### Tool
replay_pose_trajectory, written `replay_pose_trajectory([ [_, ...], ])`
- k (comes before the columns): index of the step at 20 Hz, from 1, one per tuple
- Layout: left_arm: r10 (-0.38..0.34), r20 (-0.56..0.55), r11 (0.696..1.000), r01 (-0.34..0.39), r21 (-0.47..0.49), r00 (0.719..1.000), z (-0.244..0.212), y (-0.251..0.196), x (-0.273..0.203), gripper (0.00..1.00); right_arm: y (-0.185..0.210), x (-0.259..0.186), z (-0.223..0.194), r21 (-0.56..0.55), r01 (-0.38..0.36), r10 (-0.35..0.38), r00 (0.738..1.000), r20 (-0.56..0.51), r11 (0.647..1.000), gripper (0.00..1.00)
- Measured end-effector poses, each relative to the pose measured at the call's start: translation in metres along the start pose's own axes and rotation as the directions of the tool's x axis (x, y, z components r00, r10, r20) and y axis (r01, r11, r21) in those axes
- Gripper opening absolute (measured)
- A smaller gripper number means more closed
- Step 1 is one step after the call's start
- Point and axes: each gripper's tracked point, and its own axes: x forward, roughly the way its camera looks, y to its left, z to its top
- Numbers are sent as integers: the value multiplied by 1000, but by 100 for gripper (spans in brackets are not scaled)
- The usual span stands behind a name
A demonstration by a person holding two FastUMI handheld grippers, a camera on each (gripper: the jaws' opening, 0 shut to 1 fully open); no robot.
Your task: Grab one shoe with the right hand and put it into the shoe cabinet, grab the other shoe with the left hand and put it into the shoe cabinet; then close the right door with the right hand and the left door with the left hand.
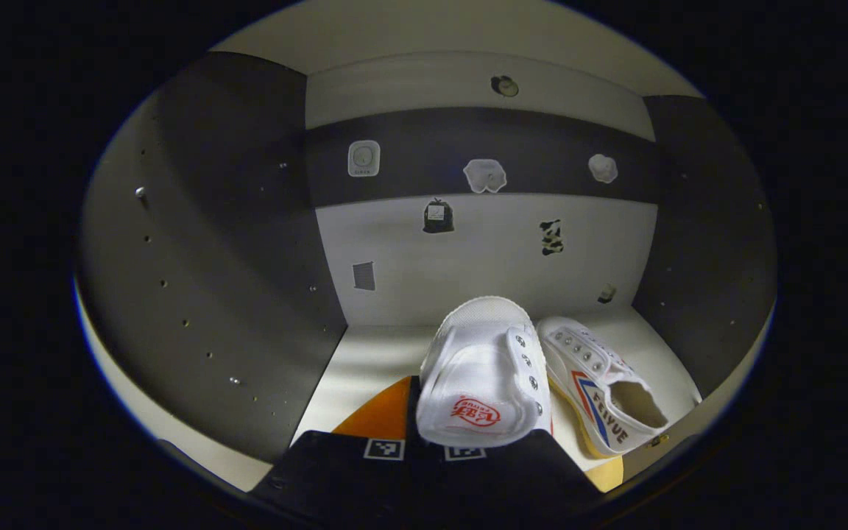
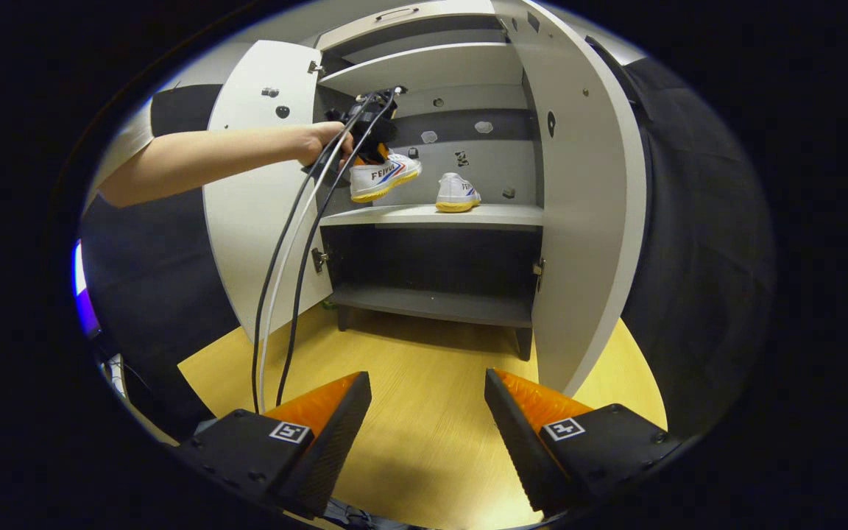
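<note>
In the left gripper view my left gripper [image 1: 484, 439] is shut on a white canvas shoe [image 1: 483, 368], toe pointing into the cabinet, just above the grey shelf [image 1: 365, 361]. The second white shoe [image 1: 601, 390], with red and blue stripes, lies on that shelf to the right of the held one. The right gripper view shows the left gripper [image 2: 374, 143] in a person's hand [image 2: 321, 143], holding the shoe [image 2: 383, 177] over the middle shelf [image 2: 431, 215], left of the resting shoe [image 2: 458, 193]. My right gripper [image 2: 428, 416] hangs open and empty over the wooden floor [image 2: 431, 368], well short of the cabinet.
Both cabinet doors stand open: the left door [image 2: 258, 206] behind the person's arm, the right door [image 2: 589, 221] swung out near my right gripper. Cables [image 2: 284, 294] hang from the left gripper to the floor. A dark lower shelf [image 2: 431, 302] lies below.
</note>
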Motion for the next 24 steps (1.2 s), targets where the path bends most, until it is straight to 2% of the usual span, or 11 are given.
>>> replay_pose_trajectory([
  [2,29,-16,996,-28,80,999,3,-4,25,5,-10,2,-4,6,22,-22,1000,-17,1000,98],
  [4,33,-74,994,-25,103,997,-4,-10,47,5,-14,5,-4,24,35,-34,999,-23,999,99],
  [9,71,-117,978,-46,204,991,-9,-10,73,5,-29,3,-6,33,71,-70,997,-22,997,99],
  [12,67,-143,974,-33,226,988,-13,-13,74,6,-33,3,-6,31,85,-84,996,-18,996,99],
  [15,70,-132,978,-41,205,989,-13,-13,67,17,-33,1,-2,24,90,-89,996,-6,996,99],
  [17,53,-115,984,-32,177,992,-12,-12,51,21,-32,-1,-1,28,92,-92,996,-5,995,98],
  [20,7,-43,983,1,184,999,-3,-10,17,40,-37,-6,7,32,118,-119,993,15,992,99],
  [22,-29,3,977,27,213,1000,-1,-10,-14,82,-43,-9,15,15,146,-146,988,41,989,99],
  [23,-48,42,975,38,218,998,2,-11,-29,96,-48,-12,19,14,166,-166,985,49,986,99],
  [24,-59,79,976,42,211,995,6,-11,-49,94,-49,-15,24,24,174,-175,983,58,984,99],
])
